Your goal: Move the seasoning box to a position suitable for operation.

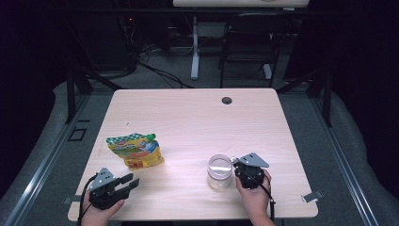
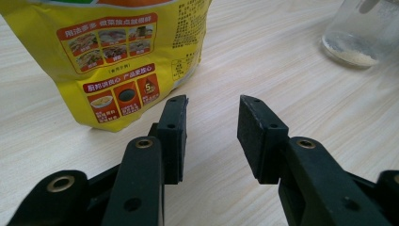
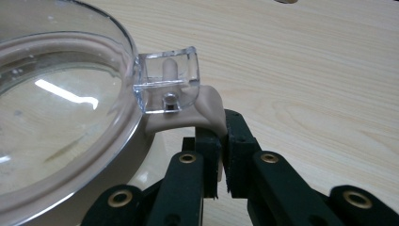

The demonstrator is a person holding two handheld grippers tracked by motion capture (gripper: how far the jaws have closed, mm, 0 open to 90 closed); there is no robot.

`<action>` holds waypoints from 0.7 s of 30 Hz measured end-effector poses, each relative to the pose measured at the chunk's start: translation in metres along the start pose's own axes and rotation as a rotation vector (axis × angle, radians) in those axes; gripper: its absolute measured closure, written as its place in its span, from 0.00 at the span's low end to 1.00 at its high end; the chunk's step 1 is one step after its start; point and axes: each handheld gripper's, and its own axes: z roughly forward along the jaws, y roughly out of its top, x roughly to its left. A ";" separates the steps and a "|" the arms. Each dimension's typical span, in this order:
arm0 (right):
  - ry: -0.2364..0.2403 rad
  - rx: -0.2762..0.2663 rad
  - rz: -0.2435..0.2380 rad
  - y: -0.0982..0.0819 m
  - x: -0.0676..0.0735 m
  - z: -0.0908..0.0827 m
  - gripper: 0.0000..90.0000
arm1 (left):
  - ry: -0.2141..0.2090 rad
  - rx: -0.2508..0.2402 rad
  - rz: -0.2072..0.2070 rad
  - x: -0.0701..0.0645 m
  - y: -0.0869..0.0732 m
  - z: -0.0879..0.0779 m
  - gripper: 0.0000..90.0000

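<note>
We see right gripper pinching beige tab of clear round lidded jar; yellow printed pouch lies left of jar, nearer left gripper, jaws spread, empty

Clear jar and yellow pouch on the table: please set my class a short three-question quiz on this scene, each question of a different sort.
1. True or false: the right gripper has its fingers shut on the beige tab by the lid latch of the clear jar.
2. Multiple choice: what lies nearest the left gripper? A) a yellow pouch B) a metal spoon C) a blue cup
3. Fill in: the jar's bottom holds a little pale ____.

Key: 1 true; 2 A; 3 powder.
</note>
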 end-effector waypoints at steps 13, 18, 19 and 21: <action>0.019 0.002 0.003 -0.009 0.015 -0.003 0.95 | 0.002 0.014 0.018 -0.003 0.001 0.003 0.70; 0.031 0.022 0.045 -0.013 0.012 -0.005 0.94 | 0.000 0.013 0.025 -0.003 0.002 0.005 0.69; 0.036 0.025 0.042 -0.013 0.012 -0.007 0.93 | -0.006 0.019 0.027 -0.004 0.002 0.005 0.69; 0.034 0.029 0.032 -0.014 0.011 -0.009 0.92 | -0.012 0.020 0.036 -0.004 0.003 0.006 0.70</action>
